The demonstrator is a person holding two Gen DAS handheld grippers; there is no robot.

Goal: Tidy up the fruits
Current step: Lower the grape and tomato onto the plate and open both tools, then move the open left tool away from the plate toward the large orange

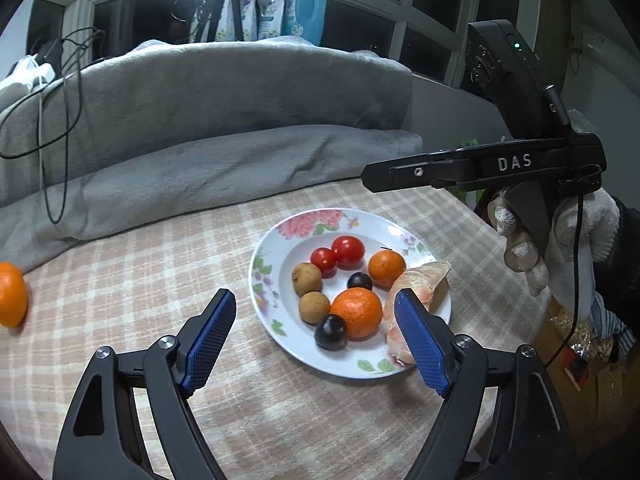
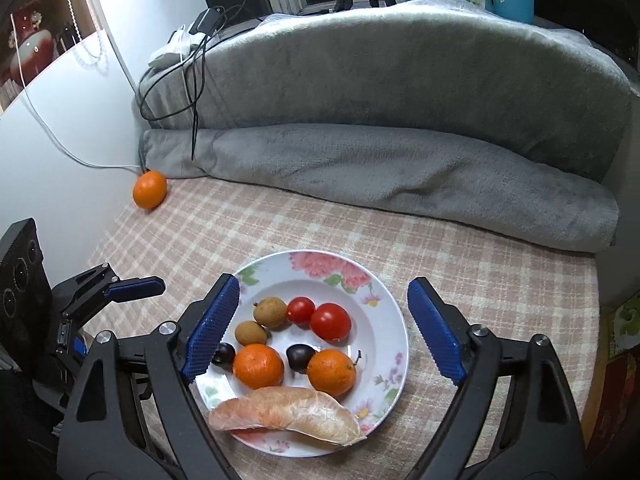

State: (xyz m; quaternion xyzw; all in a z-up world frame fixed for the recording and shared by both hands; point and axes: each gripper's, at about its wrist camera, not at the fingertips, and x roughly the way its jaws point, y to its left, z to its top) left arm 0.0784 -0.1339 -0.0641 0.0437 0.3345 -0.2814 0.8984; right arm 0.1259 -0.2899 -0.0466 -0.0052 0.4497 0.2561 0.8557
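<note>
A: We see the flowered plate (image 2: 384, 320) on the checked tabletop (image 2: 480, 264), and nearly all the fruit lies in it: two tangerines (image 2: 258, 365), two tomatoes (image 2: 330, 321), two brown longans (image 2: 270, 312), two dark plums (image 2: 300, 357), and a peeled pomelo segment (image 2: 288, 416) resting over the plate's near rim.

B: We count one more, a stray tangerine (image 2: 149, 189), well apart from the plate, far off to its left, touching the folded grey blanket (image 2: 400, 168) beside the white wall.

A: Our right tongs (image 2: 324, 328) are spread wide and hold nothing; they hang above the plate, one blue pad over its left rim, the other outside its right rim.

B: Our left tongs (image 1: 316, 340) are spread just as wide and empty, straddling the plate's near left side. In the left wrist view the right-hand tool sits above the plate's right side, gripped by a gloved hand (image 1: 560, 240).

A: Behind the blanket, farthest from the plate, stands a blue bottle (image 1: 310, 0).
</note>
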